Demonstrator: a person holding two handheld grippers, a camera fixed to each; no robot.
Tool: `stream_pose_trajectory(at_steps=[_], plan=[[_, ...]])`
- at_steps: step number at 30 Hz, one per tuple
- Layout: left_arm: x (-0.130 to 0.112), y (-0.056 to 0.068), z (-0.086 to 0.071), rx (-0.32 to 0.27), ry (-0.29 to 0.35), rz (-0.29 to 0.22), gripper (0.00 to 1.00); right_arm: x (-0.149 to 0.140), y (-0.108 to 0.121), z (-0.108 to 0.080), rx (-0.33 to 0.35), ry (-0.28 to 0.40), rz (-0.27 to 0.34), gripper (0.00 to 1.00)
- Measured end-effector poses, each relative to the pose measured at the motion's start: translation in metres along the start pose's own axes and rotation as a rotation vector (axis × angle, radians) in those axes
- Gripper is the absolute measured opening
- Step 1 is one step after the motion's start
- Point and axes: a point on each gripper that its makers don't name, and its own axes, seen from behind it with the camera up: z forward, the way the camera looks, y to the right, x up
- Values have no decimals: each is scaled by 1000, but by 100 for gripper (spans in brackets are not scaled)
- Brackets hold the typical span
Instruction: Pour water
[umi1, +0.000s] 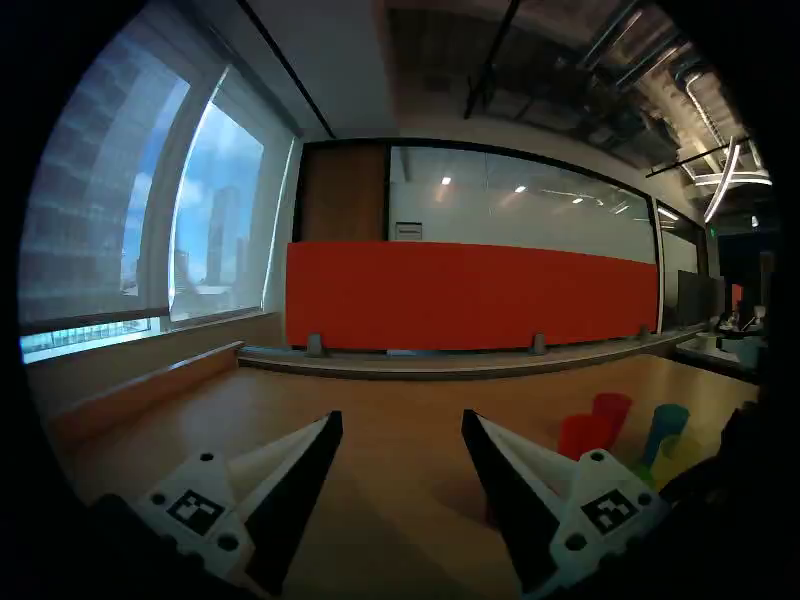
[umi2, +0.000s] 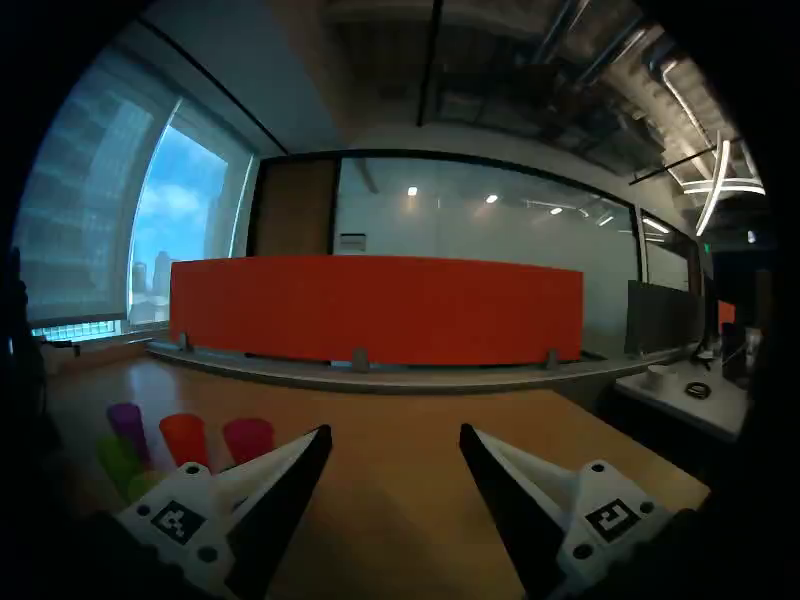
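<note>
In the left gripper view my left gripper (umi1: 402, 425) is open over the wooden table (umi1: 400, 400), nothing between its fingers. To its right stand coloured plastic cups: two red cups (umi1: 595, 425), a blue cup (umi1: 665, 428) and a yellow cup (umi1: 678, 455). In the right gripper view my right gripper (umi2: 395, 440) is also open and holds nothing. Left of it stand a purple cup (umi2: 127, 425), an orange-red cup (umi2: 184, 438), a pink cup (umi2: 247, 438) and a green cup (umi2: 118, 462), partly hidden behind the left finger (umi2: 250, 500).
A long orange divider panel (umi1: 470, 295) runs along the table's far edge. Large windows (umi1: 215, 230) fill the left wall. A second desk (umi2: 690, 395) with small items stands at the right, past the table's edge.
</note>
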Motion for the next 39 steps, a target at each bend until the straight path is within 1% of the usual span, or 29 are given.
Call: stream_pose_trajectory(at_steps=[6,11,14,20,25,30,35,39], plan=[[24,7,2,-23,-10,-19,88,26,3,7,19,-26,23,99],[55,10,5,-48,-10,-27,89,51,7,13,28,-31,38,99],[74,12,7,-66,-2,-27,89,66,8,15,28,-34,34,99],[103,14,10,-80,-4,-3,89,93,3,19,43,-37,16,99],[123,19,13,-93,-5,33,89,115,-3,18,67,-36,23,99],[135,25,16,-116,-11,44,89,131,-8,16,86,-18,29,99],[141,29,19,-141,-15,46,88,131,-11,16,106,-20,32,99],[142,35,19,-169,-20,38,89,130,-13,16,128,-24,27,99]])
